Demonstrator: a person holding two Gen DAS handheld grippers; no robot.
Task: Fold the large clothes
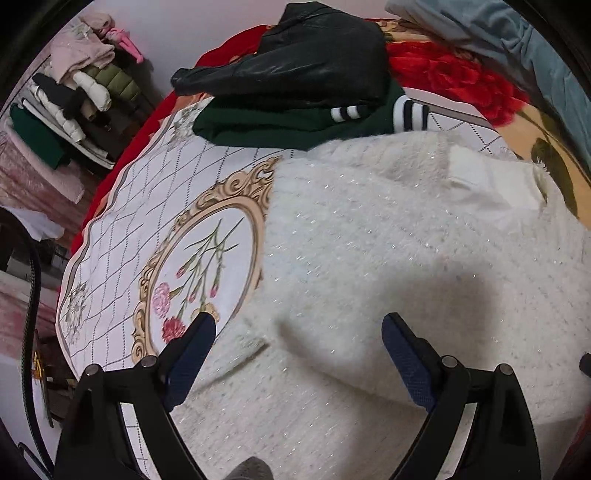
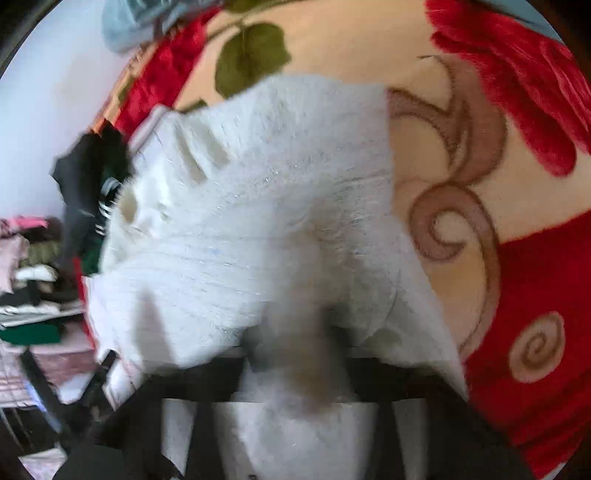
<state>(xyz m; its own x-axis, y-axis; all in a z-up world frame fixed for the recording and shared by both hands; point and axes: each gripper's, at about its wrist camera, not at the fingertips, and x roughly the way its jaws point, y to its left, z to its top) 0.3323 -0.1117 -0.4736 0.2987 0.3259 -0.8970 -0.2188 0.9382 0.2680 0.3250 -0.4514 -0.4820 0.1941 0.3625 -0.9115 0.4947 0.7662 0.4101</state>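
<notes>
A fluffy white sweater [image 1: 369, 240] with glittery threads lies on a white floral cloth [image 1: 155, 206] spread on the bed. My left gripper [image 1: 297, 332] hovers over the sweater's near part, wide open, with nothing between its dark blue pads [image 1: 192, 354]. In the right wrist view the same white sweater [image 2: 258, 206] is bunched and drawn up into my right gripper [image 2: 295, 336]. Fabric covers the fingertips there, and the jaws stand shut on a gathered fold of it. The picture is blurred.
A folded dark green garment [image 1: 280, 122] with striped cuffs and a black jacket [image 1: 306, 55] lie at the cloth's far end. A red flowered blanket [image 2: 517, 258] covers the bed. Stacked clothes fill a shelf [image 1: 70, 96] on the left. A light blue garment [image 1: 498, 33] lies far right.
</notes>
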